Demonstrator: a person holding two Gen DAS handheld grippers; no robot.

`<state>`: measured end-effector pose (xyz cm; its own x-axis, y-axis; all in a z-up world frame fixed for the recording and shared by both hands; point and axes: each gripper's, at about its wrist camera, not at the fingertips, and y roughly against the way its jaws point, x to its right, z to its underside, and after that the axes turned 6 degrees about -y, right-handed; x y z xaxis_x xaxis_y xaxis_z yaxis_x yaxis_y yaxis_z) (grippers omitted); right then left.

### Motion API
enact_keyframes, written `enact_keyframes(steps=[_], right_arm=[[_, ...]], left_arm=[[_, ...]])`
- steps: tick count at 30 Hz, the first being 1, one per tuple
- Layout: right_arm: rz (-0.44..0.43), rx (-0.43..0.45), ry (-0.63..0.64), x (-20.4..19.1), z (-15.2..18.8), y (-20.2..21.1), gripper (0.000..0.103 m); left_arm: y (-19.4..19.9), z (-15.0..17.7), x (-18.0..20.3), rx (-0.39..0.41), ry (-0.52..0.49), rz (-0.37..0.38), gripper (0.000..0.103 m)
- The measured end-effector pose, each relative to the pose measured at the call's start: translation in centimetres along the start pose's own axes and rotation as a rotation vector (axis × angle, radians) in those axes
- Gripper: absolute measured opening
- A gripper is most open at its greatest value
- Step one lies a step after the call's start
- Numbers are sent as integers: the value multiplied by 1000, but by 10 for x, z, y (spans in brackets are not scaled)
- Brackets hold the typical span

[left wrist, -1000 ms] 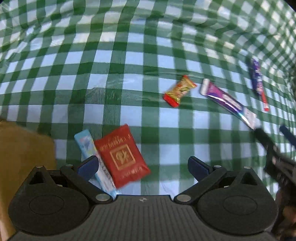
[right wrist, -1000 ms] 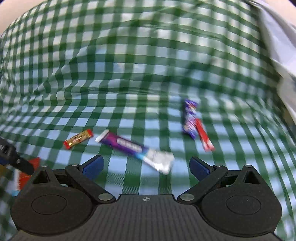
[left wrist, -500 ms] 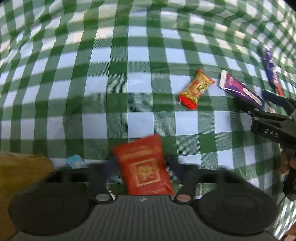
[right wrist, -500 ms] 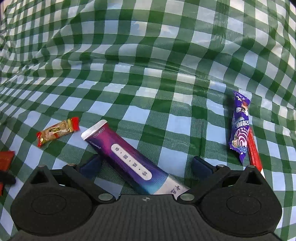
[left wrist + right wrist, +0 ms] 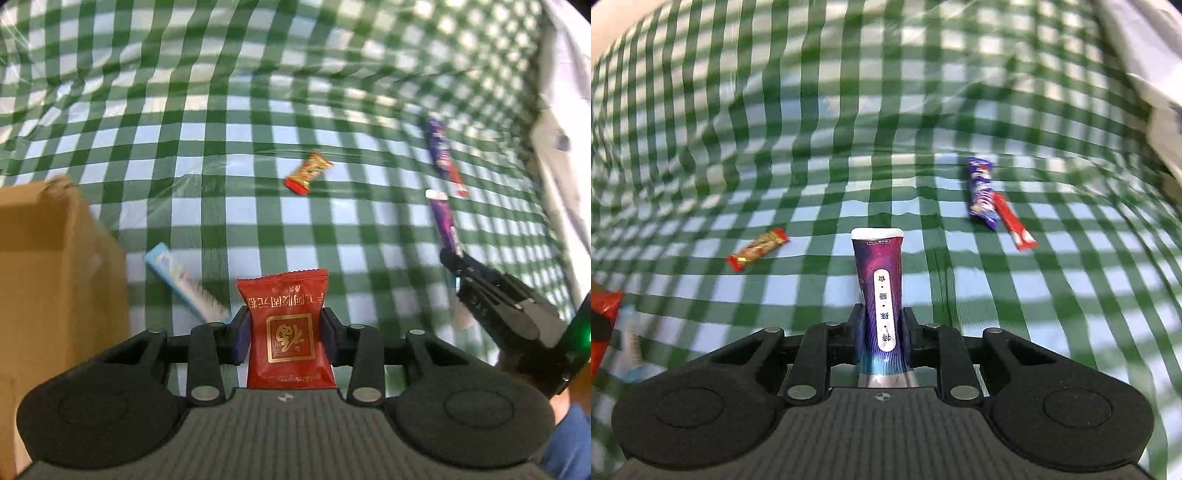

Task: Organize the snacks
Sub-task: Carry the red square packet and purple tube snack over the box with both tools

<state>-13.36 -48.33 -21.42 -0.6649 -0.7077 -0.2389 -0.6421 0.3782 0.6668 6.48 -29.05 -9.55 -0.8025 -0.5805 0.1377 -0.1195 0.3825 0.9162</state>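
Snacks look light, soft and slick — left gripper (image 5: 284, 334) closing on red packet (image 5: 290, 332) mid-body, right gripper (image 5: 882, 332) closing on purple stick (image 5: 881, 295) low down.

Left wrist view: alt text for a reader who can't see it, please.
The left claw is closing on a red snack packet above a green checked tablecloth. A cardboard box sits left; the right claw grips a purple stick pack.

Even, bright light falls on the checked tablecloth (image 5: 812, 110), which smears with motion blur and bows at the edges; glare streaks its plastic sheen.
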Motion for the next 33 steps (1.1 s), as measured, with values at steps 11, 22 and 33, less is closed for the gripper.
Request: enact_keyframes(steps=[11,22,33], right_arm=[[-109,123,-116,-84,44,177,21],[-386,67,-18,-243,98,306,21],[-431,10,119,-323,144,363,21]], left_arm=[[154,112,-15,173,-51,-58,43],[275,241,-91,266,38,-225,43],[319,322,-129,364,111,-262,43]])
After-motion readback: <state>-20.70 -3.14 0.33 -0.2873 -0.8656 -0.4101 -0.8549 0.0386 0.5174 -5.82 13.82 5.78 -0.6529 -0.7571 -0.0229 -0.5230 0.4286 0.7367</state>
